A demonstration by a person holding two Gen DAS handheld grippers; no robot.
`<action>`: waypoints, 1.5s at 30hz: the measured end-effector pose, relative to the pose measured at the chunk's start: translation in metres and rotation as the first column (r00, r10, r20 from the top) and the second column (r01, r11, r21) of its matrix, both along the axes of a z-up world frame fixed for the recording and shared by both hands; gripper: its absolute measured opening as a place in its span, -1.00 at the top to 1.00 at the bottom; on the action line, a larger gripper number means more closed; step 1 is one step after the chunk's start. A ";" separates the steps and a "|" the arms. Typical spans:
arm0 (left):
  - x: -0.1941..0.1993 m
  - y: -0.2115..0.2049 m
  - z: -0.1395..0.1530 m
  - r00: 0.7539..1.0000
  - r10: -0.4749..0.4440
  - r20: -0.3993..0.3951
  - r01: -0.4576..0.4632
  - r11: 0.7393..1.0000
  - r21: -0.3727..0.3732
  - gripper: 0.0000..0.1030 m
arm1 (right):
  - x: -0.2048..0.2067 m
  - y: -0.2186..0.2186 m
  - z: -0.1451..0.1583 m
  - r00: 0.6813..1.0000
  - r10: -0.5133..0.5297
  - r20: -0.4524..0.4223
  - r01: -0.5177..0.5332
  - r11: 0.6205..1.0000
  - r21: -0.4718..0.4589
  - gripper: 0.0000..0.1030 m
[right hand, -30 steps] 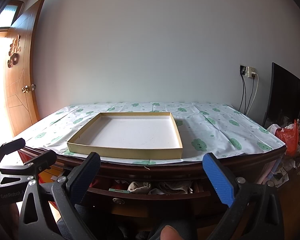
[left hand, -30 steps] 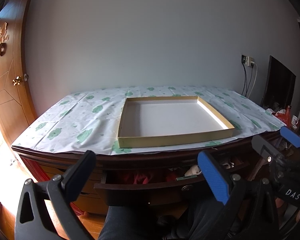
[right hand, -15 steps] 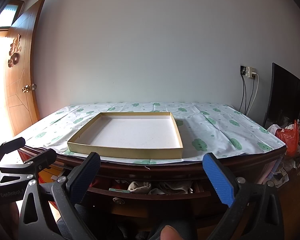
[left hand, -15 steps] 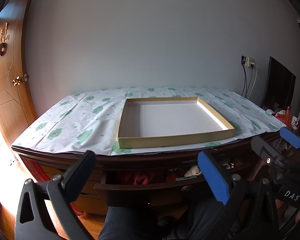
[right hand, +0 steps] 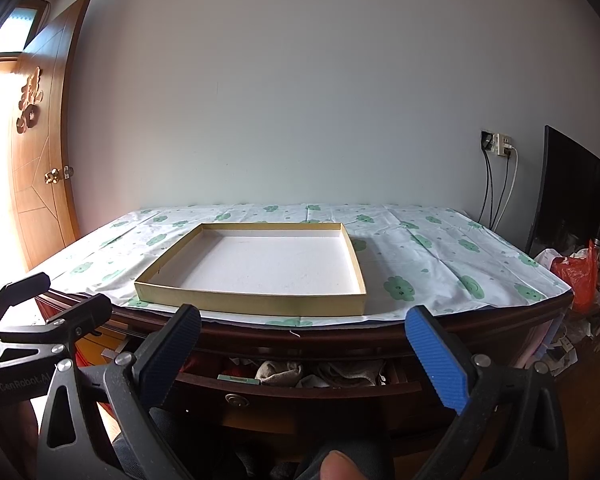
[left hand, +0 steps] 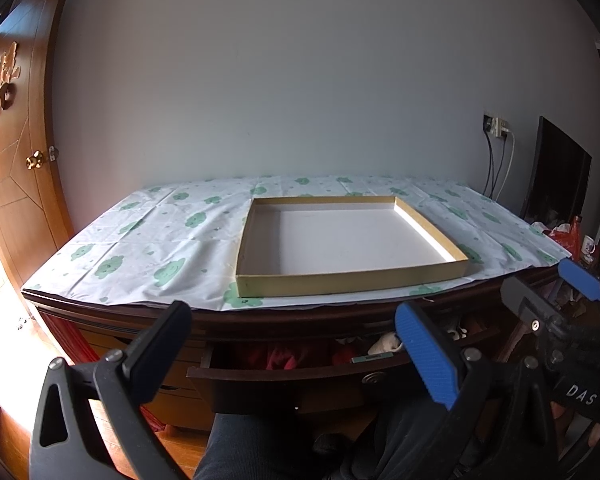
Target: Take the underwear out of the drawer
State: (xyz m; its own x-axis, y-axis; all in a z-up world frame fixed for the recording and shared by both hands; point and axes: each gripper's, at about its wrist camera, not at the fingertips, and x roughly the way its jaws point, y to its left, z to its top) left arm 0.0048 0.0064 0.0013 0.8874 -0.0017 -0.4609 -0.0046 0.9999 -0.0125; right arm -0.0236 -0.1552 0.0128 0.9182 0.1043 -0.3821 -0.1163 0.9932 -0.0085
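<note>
A dark wooden drawer [right hand: 300, 394] stands pulled partly out under the tabletop; it also shows in the left wrist view [left hand: 284, 380]. Crumpled beige and grey underwear [right hand: 320, 373] lies inside it, with red cloth [left hand: 276, 358] further left. My left gripper [left hand: 296, 360] is open and empty, held in front of the drawer. My right gripper [right hand: 304, 360] is open and empty, also in front of the drawer, a short way back from it. Each gripper shows at the edge of the other's view.
A shallow tan box lid [right hand: 256, 268] with a white inside lies on the cloud-print cloth [right hand: 420, 252] covering the table. A wooden door [right hand: 40, 184] is at the left. A dark screen [right hand: 572, 200] and a red bag [right hand: 576, 276] are at the right.
</note>
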 end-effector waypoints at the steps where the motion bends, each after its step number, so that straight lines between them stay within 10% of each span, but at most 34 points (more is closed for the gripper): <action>1: 0.001 0.000 0.000 1.000 0.000 0.001 0.000 1.000 0.001 -1.00 | 0.000 0.000 0.000 1.000 -0.001 0.000 0.001 1.000 0.000 -1.00; 28: 0.027 0.017 -0.038 0.999 0.037 -0.018 -0.038 0.997 -0.066 -1.00 | 0.016 -0.009 -0.029 0.991 0.103 0.081 -0.100 0.994 -0.041 -1.00; 45: 0.072 0.023 -0.077 0.994 0.106 0.027 -0.106 0.994 -0.012 -1.00 | 0.061 -0.001 -0.099 0.846 0.454 0.279 -0.426 0.891 -0.157 -1.00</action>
